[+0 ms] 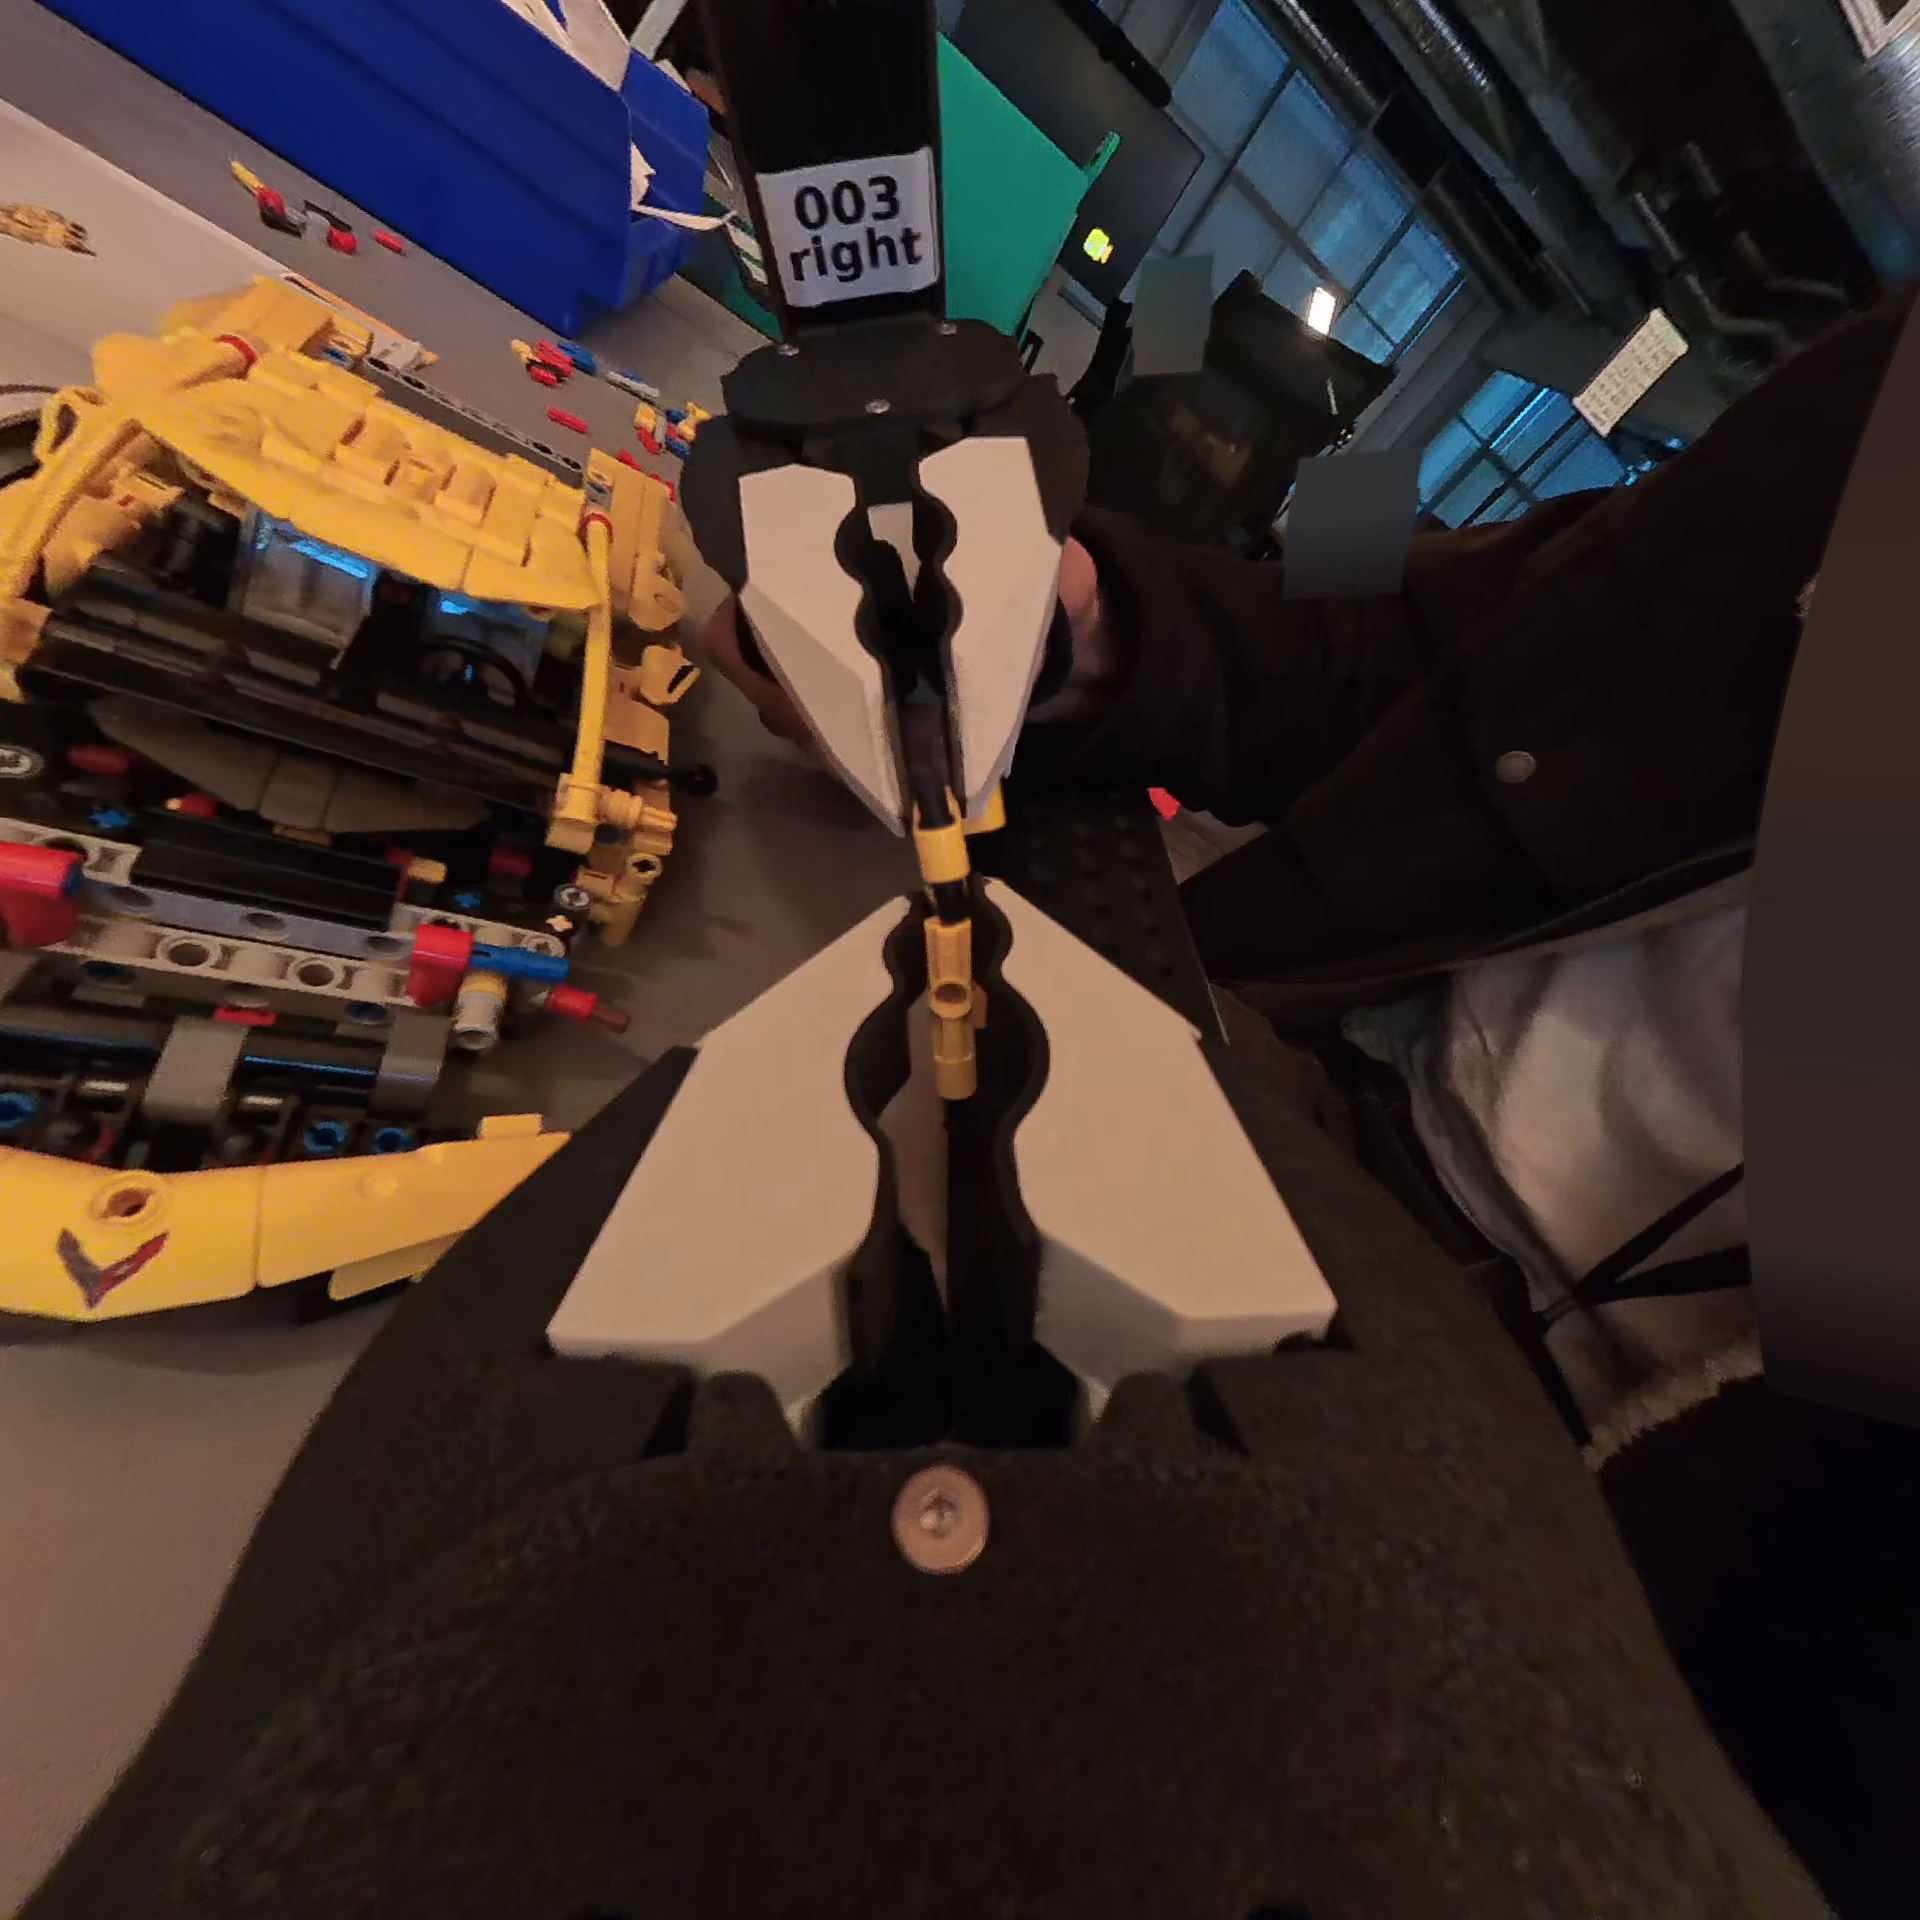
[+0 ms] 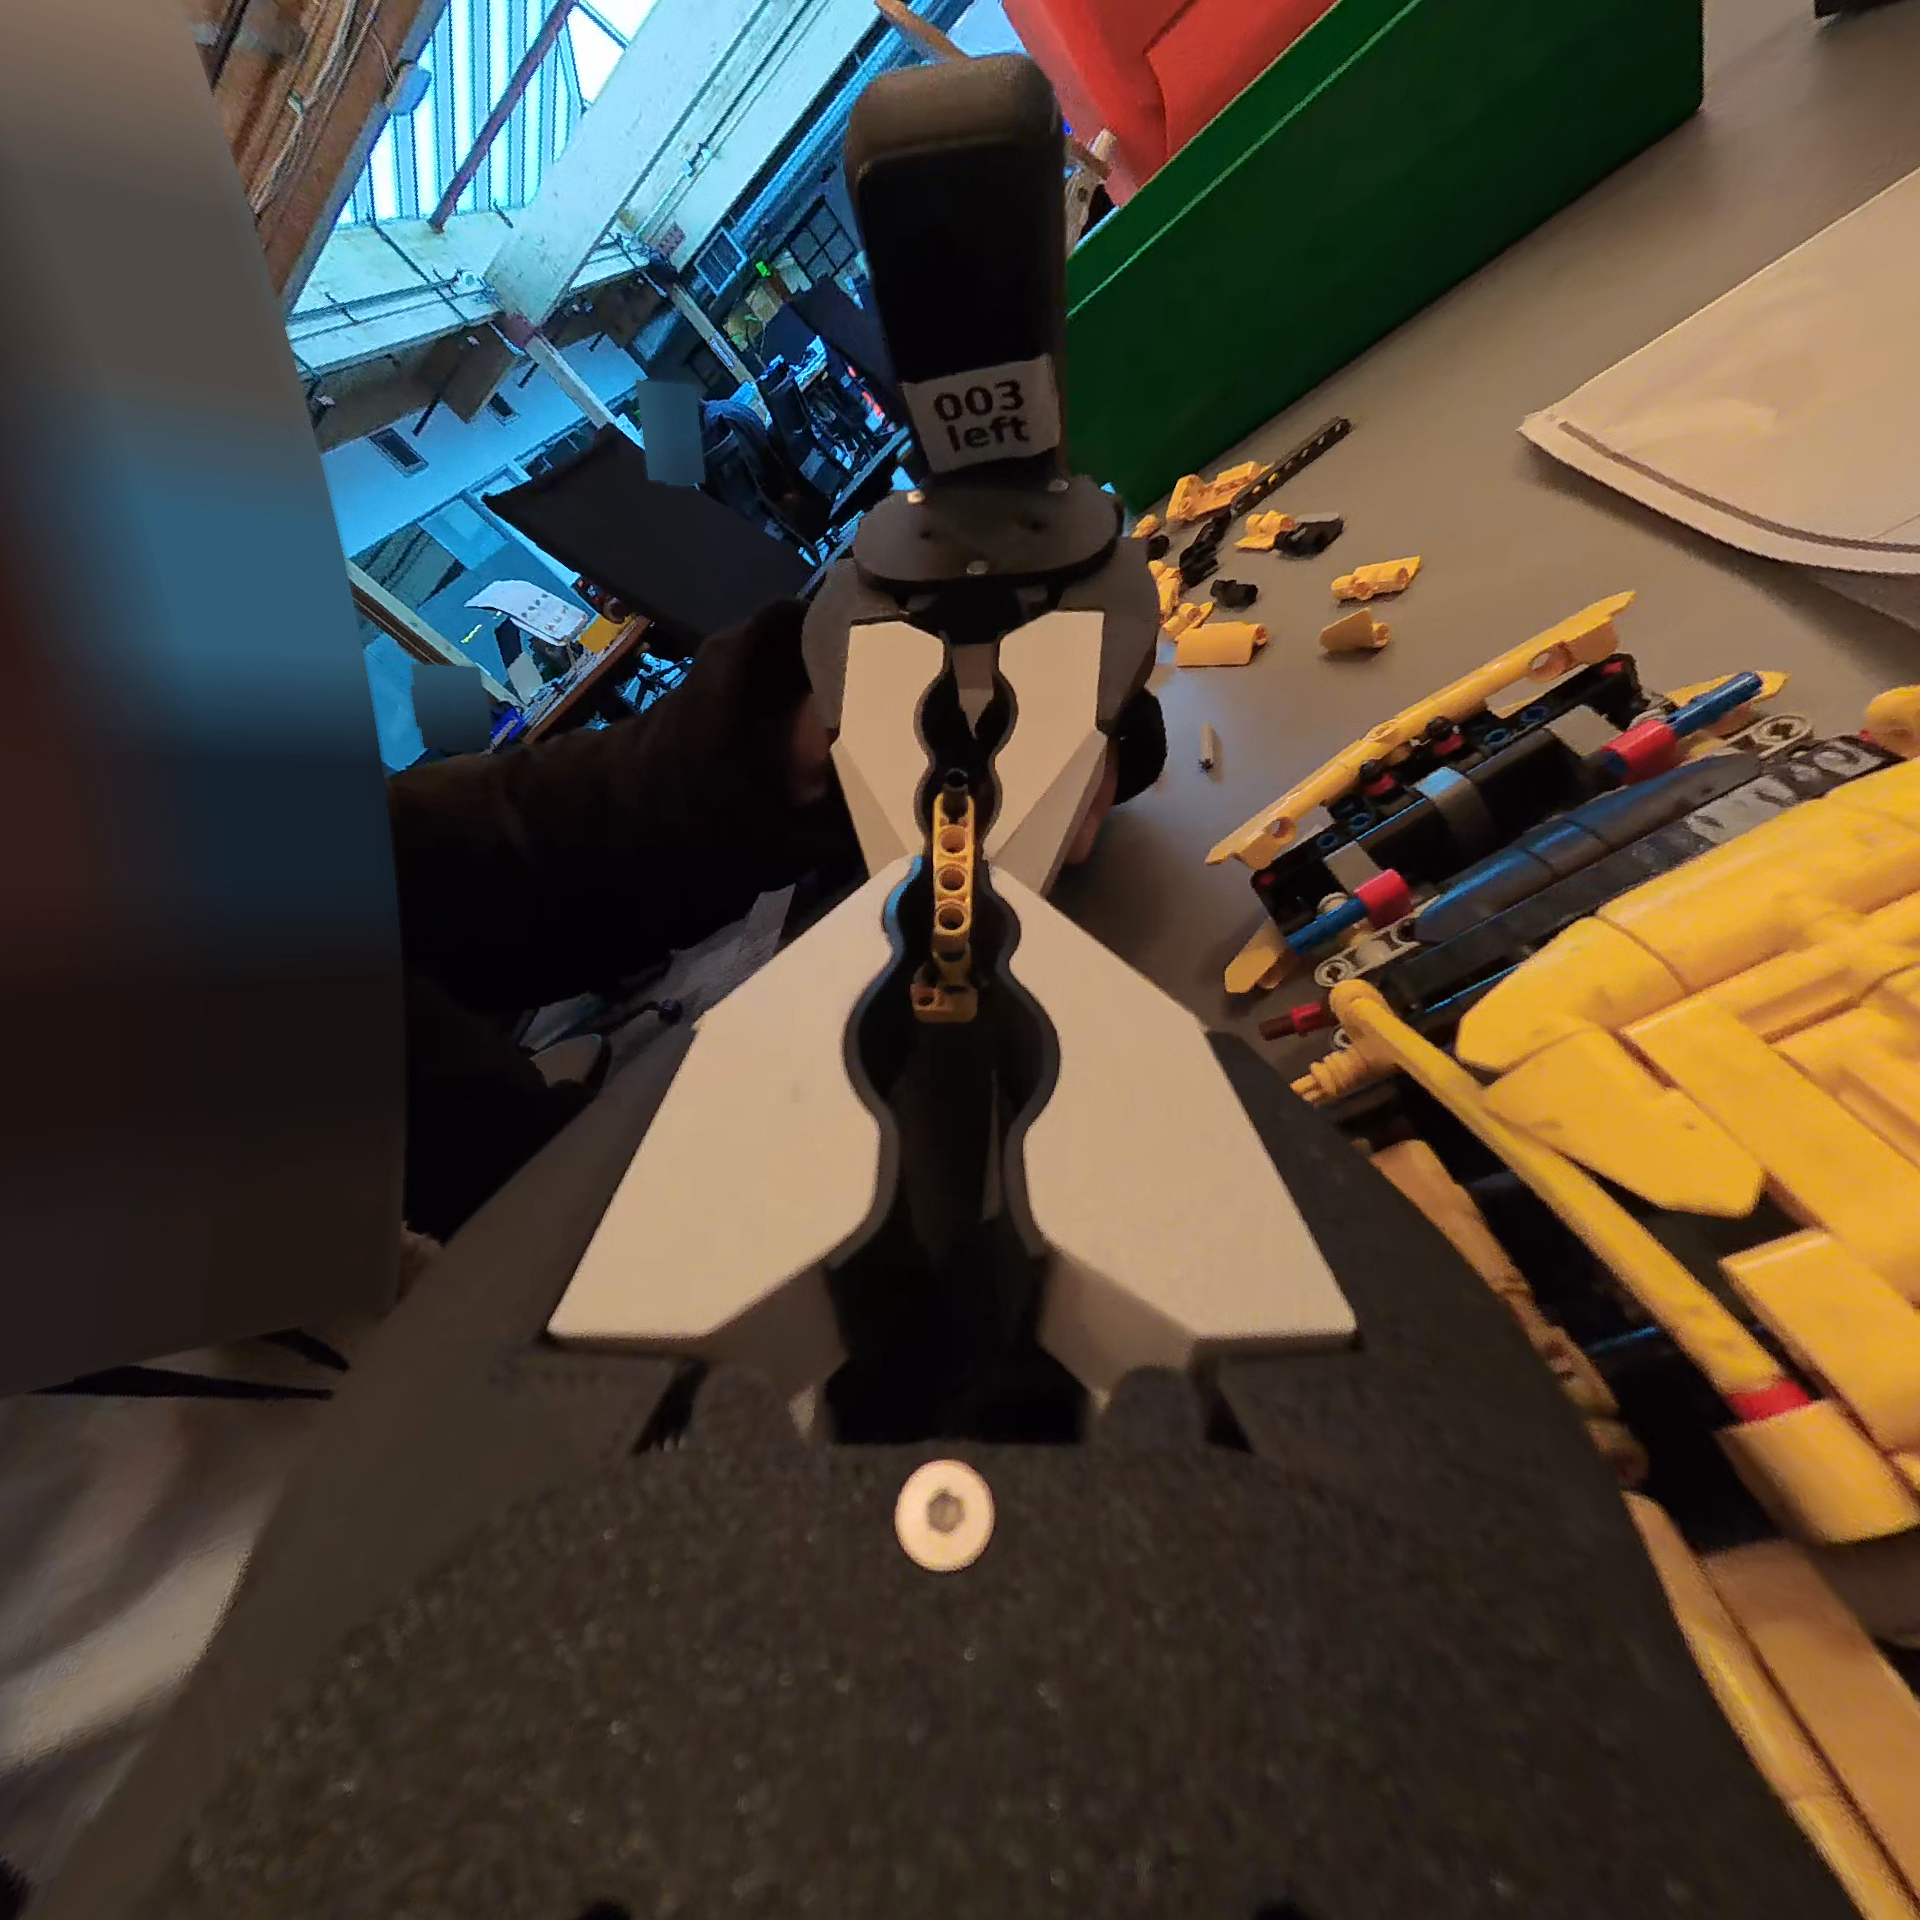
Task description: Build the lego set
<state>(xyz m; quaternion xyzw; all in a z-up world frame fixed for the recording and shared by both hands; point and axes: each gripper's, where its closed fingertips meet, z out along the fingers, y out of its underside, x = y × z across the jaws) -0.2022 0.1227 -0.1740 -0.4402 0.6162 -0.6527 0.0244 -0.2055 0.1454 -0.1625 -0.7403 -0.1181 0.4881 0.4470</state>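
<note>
Both grippers — left [image 1: 940,914], right [image 2: 951,883] — meet tip to tip, fingers clamped on one yellow-black piece [image 1: 948,935]

The yellow lego car [image 1: 312,727] is cut off by the left edge in the left wrist view, and by the right and bottom edges in the right wrist view, where its near panels are blurred. The small yellow and black piece [image 1: 948,966] is partly hidden between the white fingers [image 1: 810,644] of both grippers. The loose parts [image 1: 561,364] on the table [image 1: 156,1507] are too small to identify. The blue bin [image 1: 416,125] is cut at the top.
</note>
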